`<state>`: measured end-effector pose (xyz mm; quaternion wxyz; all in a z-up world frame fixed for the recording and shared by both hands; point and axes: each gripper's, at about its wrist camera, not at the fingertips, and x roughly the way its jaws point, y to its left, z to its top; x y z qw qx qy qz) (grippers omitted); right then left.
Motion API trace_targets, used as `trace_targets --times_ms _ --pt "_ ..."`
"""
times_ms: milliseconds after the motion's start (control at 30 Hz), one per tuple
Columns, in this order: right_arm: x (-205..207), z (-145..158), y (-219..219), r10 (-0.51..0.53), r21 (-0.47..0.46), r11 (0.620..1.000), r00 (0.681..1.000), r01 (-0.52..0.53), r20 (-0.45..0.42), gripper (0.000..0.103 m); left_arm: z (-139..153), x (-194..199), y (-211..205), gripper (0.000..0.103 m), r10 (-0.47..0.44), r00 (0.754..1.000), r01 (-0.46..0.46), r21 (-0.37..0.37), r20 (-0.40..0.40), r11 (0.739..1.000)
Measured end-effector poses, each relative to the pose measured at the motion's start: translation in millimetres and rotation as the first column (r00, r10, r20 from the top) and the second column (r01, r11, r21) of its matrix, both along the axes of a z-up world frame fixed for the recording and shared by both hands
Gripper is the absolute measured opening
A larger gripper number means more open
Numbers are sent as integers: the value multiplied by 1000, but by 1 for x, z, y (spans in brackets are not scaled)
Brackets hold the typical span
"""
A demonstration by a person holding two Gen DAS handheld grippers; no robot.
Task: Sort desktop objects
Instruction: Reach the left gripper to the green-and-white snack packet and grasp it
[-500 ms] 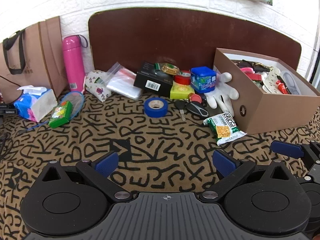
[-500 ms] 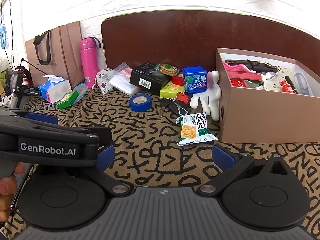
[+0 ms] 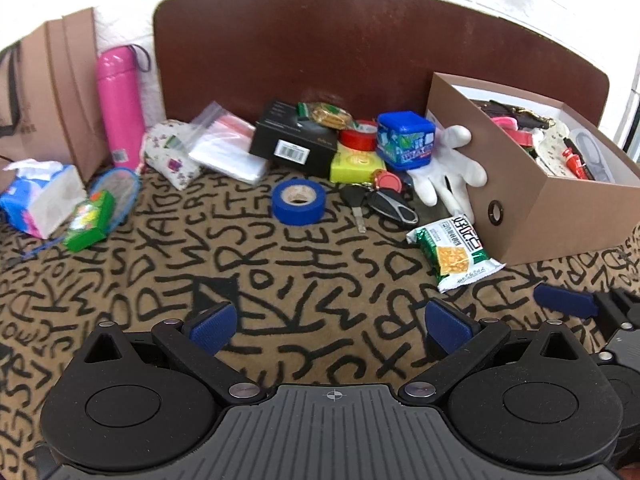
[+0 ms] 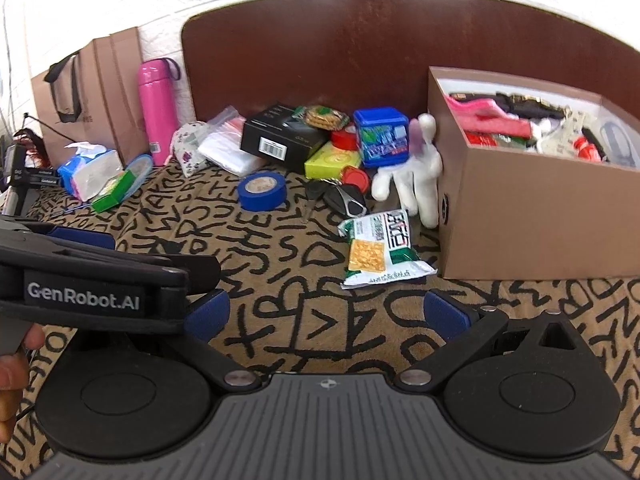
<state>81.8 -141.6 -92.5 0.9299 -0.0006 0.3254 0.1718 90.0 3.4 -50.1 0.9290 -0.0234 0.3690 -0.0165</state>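
Both tongs hang released over a table draped in a tan cloth (image 3: 304, 276) scrawled with black letters: the left tongs (image 3: 330, 322) and the right tongs (image 4: 328, 316) each show blue pads spread wide, nothing between them. In the right wrist view the left tool crosses the lower left corner, the person's fingers (image 4: 12, 360) wrapped beneath it.

Clutter lines the table's far edge, against a dark brown board (image 3: 360, 52). A brown cardboard box (image 3: 552, 216) sits at the far right, already loaded with mixed items. A white glove (image 3: 444, 168) leans against its near wall, and a green cracker packet (image 3: 452, 252) lies just beside the box, nearest the tongs. A roll of blue tape (image 3: 298, 200) lies flat near the middle, with car keys (image 3: 384, 206) between it and the glove. Behind them stand a black carton (image 3: 296, 142), a yellow-green packet (image 3: 356, 164), a red tape roll (image 3: 358, 138) and a blue cube-shaped tub (image 3: 406, 140). A clear zip bag (image 3: 226, 144) and a floral pouch (image 3: 172, 152) lie further left.

Toward the far left corner stand a pink flask (image 3: 120, 108) and a brown paper bag (image 3: 48, 92), with a tissue pack (image 3: 38, 196) and a small green box (image 3: 90, 220) in front of them.
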Motion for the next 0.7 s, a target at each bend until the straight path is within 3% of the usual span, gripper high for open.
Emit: trace_targets --times_ms 300,700 --pt "26 -16 -6 -17 24 1000 1000 17 -2 96 -17 42 -14 103 -118 993 118 -101 3 988" --pt "56 -30 -21 -108 50 993 994 109 -14 83 -35 96 -38 88 -273 962 254 -265 -34 930"
